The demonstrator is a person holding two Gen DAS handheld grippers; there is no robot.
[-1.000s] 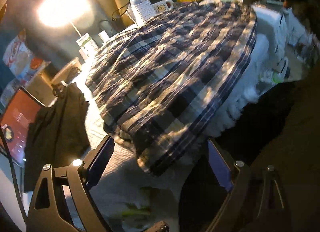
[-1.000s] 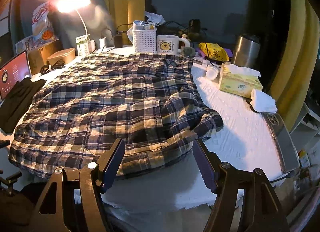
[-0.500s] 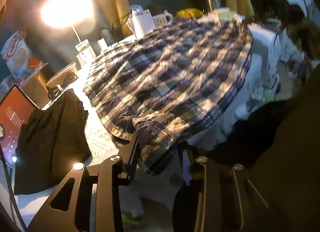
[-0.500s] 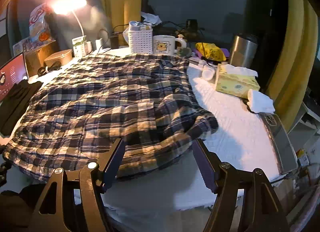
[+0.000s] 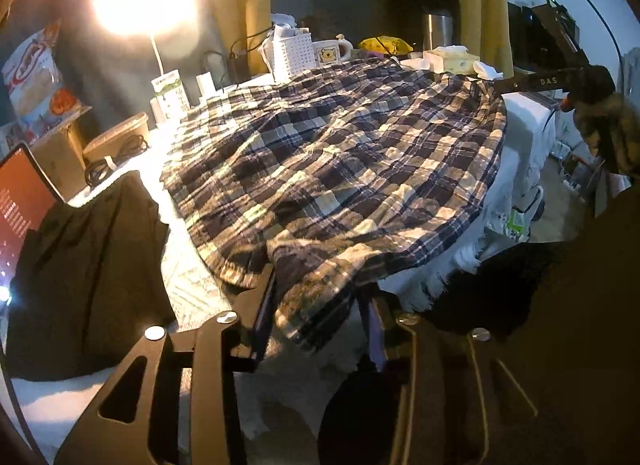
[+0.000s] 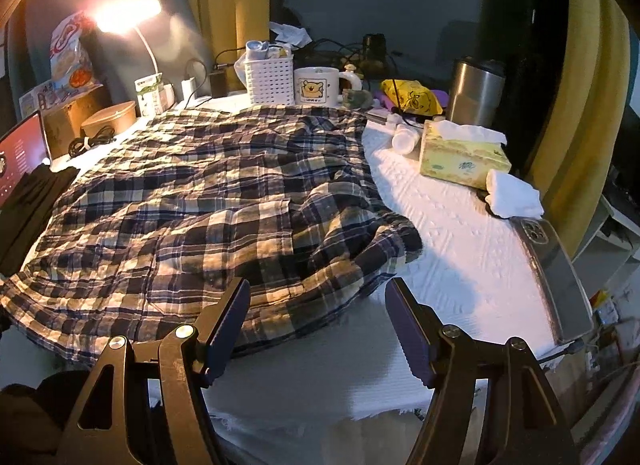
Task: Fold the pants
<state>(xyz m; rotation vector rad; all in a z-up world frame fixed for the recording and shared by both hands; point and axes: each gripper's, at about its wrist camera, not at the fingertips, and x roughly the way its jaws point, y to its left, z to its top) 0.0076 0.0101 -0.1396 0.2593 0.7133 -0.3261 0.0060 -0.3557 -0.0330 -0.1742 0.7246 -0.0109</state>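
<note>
Lamplit and cluttered, the table (image 6: 472, 249) wears a white cover, and the plaid pants (image 6: 208, 201) lie spread across most of it, still unfolded. At the pants' near corner the left gripper (image 5: 320, 301) has cloth between its jaws; they have just been closing, then easing a little (whether the pads truly pinch I cannot tell). The right gripper (image 6: 318, 319) hangs open over the pants' near edge, holding nothing. Beside the pants sits a tissue box (image 6: 464, 157). Every fold seems still to come.
</note>
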